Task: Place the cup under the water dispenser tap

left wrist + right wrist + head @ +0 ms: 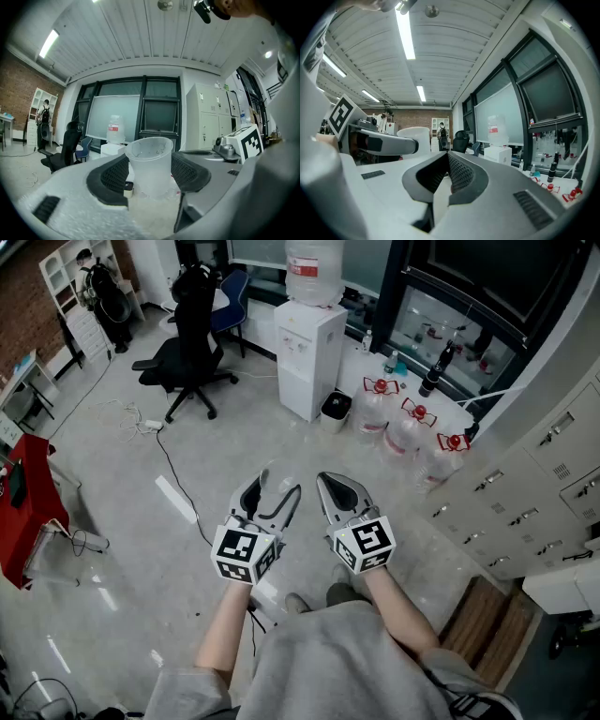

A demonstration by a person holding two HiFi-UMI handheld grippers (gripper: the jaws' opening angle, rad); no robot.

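Across the room from you stands the water dispenser (pixel 309 357), well apart. Carry the cup (pixel 151 165) there upright. The left gripper (pixel 277 489) clamps it between wide-set jaws, so hold level and don't squeeze harder. Right gripper (pixel 449 174): closed, empty. Floor (pixel 150 577) pale, glossy. A cable (pixel 178 474) crosses it: step clear. Spare bottles (pixel 403 427) crowd the dispenser's side.

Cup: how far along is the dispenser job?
Done: the cup is picked up, clamped upright between the left gripper's jaws. In hand: the carry; the water dispenser stands across the floor ahead, well apart from both grippers. Left: reach it and set the cup under the tap. The right gripper is shut and empty.
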